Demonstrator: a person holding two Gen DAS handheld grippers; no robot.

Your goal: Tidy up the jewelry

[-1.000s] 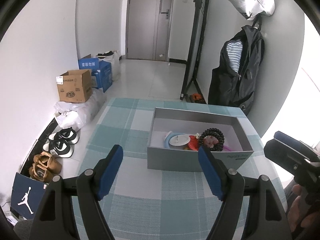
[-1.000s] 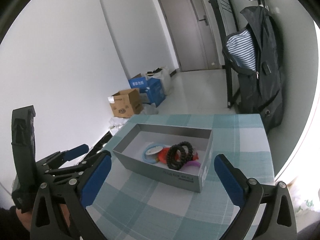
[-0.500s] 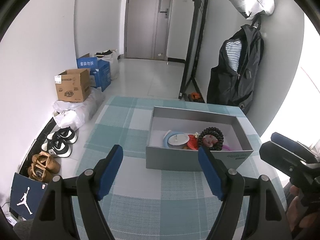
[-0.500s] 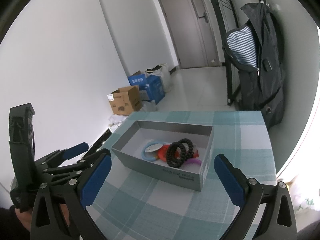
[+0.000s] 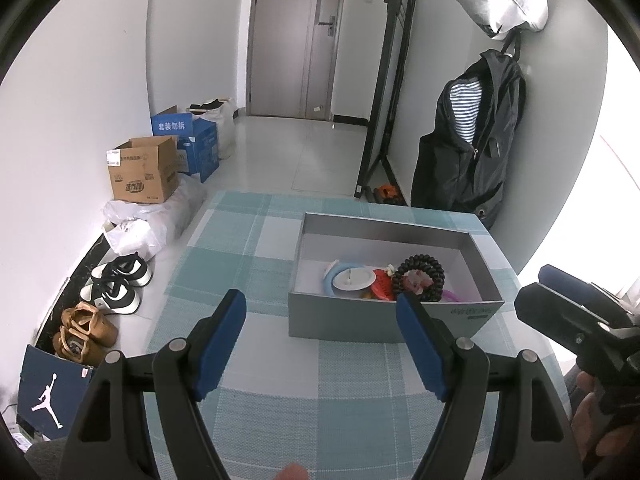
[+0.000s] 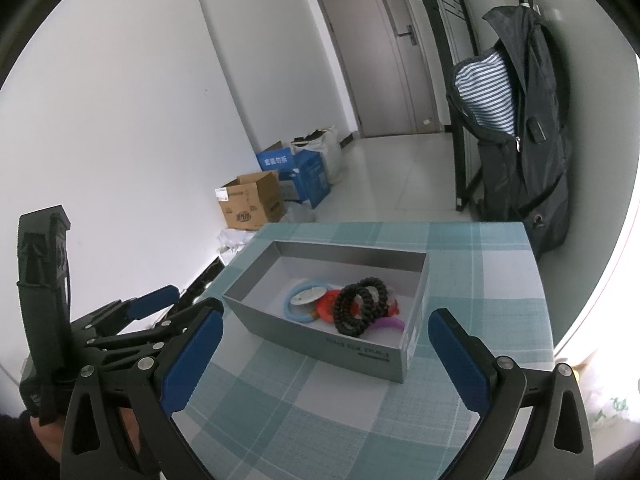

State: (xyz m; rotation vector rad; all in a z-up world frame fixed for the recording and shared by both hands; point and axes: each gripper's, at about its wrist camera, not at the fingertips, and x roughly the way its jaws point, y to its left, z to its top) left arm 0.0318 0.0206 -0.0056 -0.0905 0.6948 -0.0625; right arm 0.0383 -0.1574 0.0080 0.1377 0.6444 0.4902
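Observation:
A grey open box (image 5: 394, 322) (image 6: 360, 354) stands on the teal checked table (image 5: 240, 248) (image 6: 480, 280). Inside lie a black coil bracelet (image 5: 420, 276) (image 6: 356, 308), a light blue ring with a white disc (image 5: 348, 278) (image 6: 306, 300), a red piece (image 5: 380, 288) (image 6: 328, 304) and a purple band (image 6: 390, 324). My left gripper (image 5: 320, 314) hovers open just in front of the box, nothing between its blue pads. My right gripper (image 6: 326, 330) is open too, on the box's near right side. Each gripper shows at the edge of the other's view.
Cardboard and blue boxes (image 5: 144, 174) (image 6: 256, 204), white bags and shoes (image 5: 116, 284) line the floor on the left. A dark jacket (image 5: 468, 148) (image 6: 516, 128) hangs by a black rack at the far right. A person's hand (image 5: 596, 424) holds the right gripper.

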